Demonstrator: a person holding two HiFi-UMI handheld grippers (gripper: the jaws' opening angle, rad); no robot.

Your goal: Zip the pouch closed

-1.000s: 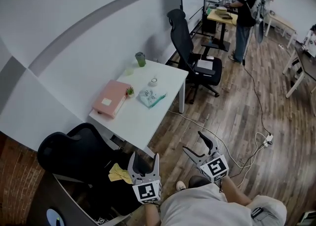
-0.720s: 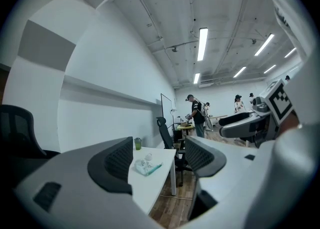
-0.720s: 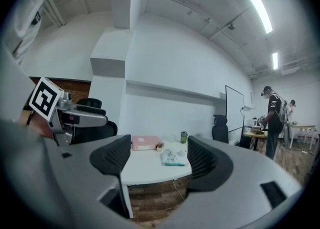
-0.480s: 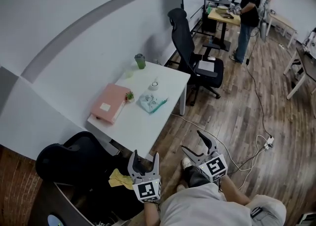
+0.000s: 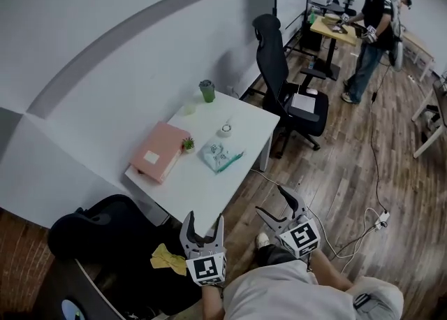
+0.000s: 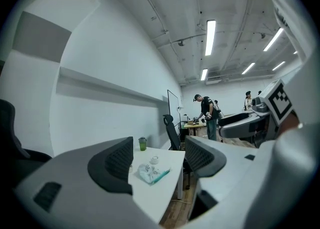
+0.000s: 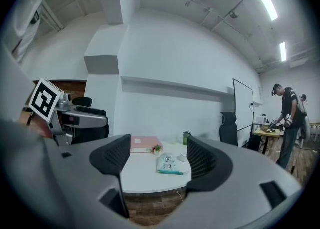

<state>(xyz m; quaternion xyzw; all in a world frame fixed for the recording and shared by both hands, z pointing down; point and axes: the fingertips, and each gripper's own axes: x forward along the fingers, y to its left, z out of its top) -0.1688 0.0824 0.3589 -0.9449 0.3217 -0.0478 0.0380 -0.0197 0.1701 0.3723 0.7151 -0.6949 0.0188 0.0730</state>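
Pouch (image 5: pixel 220 156), teal along one edge, lay on the white counter (image 5: pixel 187 184), well ahead of both tongs and touched by neither. Short of the counter's near edge, the left tongs (image 5: pixel 203 220) and the right tongs (image 5: pixel 272 200) each had jaws apart, nothing between them.

Ahead of the left claw (image 5: pixel 204 221), the table (image 5: pixel 188 189) was smooth and white, the pouch (image 5: pixel 218 156) soft cloth. The floor (image 5: pixel 349 172) was shiny wood.
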